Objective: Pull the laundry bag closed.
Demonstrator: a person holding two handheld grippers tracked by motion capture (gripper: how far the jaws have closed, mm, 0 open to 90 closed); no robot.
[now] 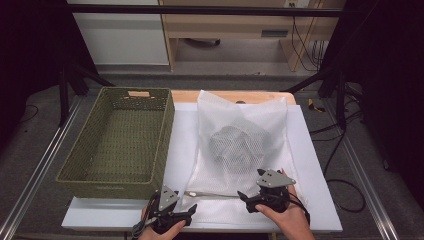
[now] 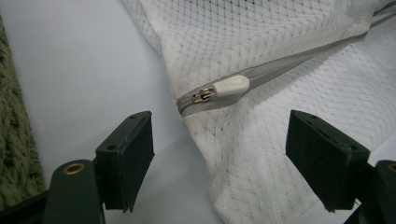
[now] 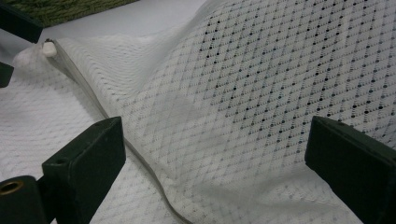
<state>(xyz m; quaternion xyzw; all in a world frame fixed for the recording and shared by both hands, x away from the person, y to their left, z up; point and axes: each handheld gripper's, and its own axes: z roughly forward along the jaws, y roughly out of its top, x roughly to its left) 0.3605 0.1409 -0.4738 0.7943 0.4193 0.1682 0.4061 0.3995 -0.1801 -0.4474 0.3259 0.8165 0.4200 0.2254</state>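
Observation:
A white mesh laundry bag lies flat on the white board, with a grey bundle inside it. Its grey zipper runs along the near edge. The white zipper pull sits at the zipper's left end, just ahead of my left gripper, whose jaws stand open and apart from it. In the high view my left gripper is at the bag's near left corner. My right gripper is at the near edge further right, open over the mesh, with the zipper passing by its left jaw.
A green woven basket stands empty at the left of the white board, close to the bag's left side. Dark stand legs and cables lie on the floor at both sides. The left gripper's jaws show far off in the right gripper view.

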